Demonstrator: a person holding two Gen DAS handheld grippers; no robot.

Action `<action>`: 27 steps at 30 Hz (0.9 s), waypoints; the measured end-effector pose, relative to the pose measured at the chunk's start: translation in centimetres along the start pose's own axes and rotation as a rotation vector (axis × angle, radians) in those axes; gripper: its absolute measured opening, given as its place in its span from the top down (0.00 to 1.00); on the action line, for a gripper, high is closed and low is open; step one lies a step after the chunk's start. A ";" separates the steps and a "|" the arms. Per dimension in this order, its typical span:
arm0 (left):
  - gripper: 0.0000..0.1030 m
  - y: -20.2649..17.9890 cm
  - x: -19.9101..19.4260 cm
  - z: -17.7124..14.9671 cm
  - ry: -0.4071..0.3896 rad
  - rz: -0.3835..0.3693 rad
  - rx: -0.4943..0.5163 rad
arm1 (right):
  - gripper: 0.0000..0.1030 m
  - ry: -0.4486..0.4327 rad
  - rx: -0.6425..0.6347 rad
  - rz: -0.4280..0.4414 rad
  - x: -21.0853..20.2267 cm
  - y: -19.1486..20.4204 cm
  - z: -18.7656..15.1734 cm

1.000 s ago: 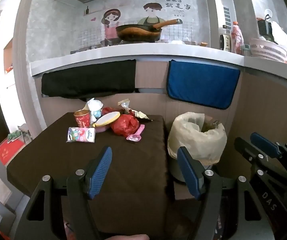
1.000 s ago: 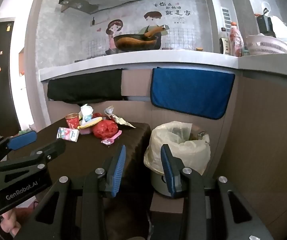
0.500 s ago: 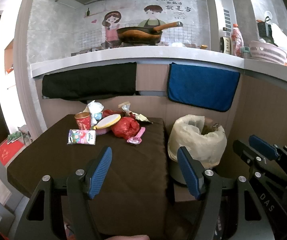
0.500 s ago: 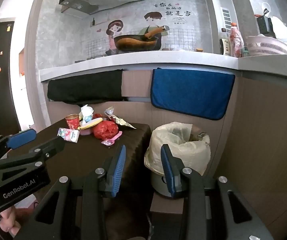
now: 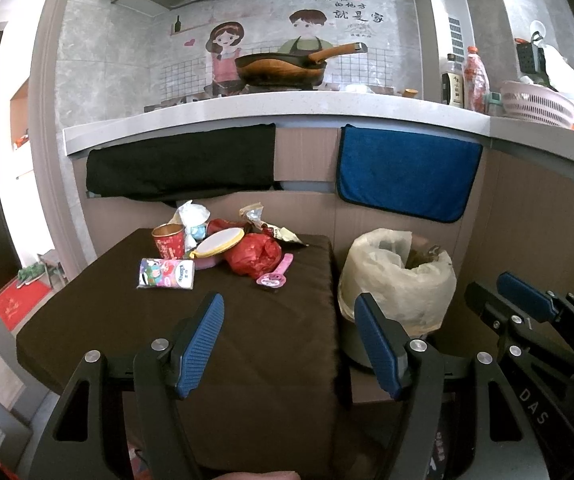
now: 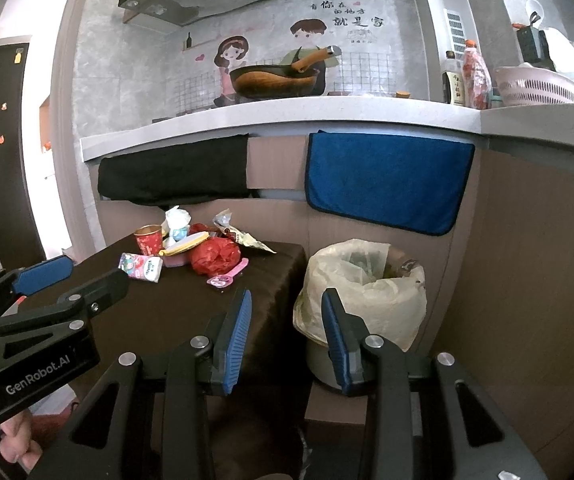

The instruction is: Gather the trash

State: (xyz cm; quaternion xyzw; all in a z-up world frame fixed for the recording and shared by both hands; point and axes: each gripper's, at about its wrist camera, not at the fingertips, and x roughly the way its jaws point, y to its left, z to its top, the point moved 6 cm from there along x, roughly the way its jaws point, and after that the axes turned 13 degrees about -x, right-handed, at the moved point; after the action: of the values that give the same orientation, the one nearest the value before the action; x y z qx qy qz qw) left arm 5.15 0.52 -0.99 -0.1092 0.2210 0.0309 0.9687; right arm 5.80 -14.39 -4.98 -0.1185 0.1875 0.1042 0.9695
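Slightly closer framing than a second ago; trash pile (image 5: 223, 248) is seen at far side of table (image 5: 127, 320), bin (image 5: 397, 280) just right. Left gripper (image 5: 289, 344) and right gripper (image 6: 285, 338) are held empty, jaws parted. Pink packet (image 5: 166, 274), nearest, should be approached first, low and level.
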 end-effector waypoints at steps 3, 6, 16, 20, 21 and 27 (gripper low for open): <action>0.34 0.0 0.0 0.0 0.001 -0.001 0.001 | 0.67 -0.001 0.000 -0.001 0.0 0.0 0.0; 0.34 0.0 0.0 0.0 -0.001 -0.001 0.000 | 0.67 0.002 0.000 0.000 0.1 0.0 -0.2; 0.34 0.0 0.0 -0.1 -0.002 0.000 0.001 | 0.67 0.001 0.001 -0.002 0.3 0.0 -0.3; 0.34 0.0 0.1 -0.2 -0.001 0.000 0.002 | 0.67 0.001 0.002 -0.002 0.3 0.0 -0.3; 0.34 0.0 0.0 -0.2 -0.002 0.000 0.002 | 0.67 0.003 0.002 -0.002 0.3 0.0 -0.3; 0.34 0.1 0.1 -0.3 -0.003 -0.001 0.001 | 0.67 0.002 0.002 0.000 0.3 0.0 -0.4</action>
State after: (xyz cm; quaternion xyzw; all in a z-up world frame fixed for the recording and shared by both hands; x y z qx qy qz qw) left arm 5.09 0.51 -1.29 -0.1086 0.2197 0.0302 0.9690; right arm 5.98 -14.45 -5.43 -0.1175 0.1887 0.1038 0.9695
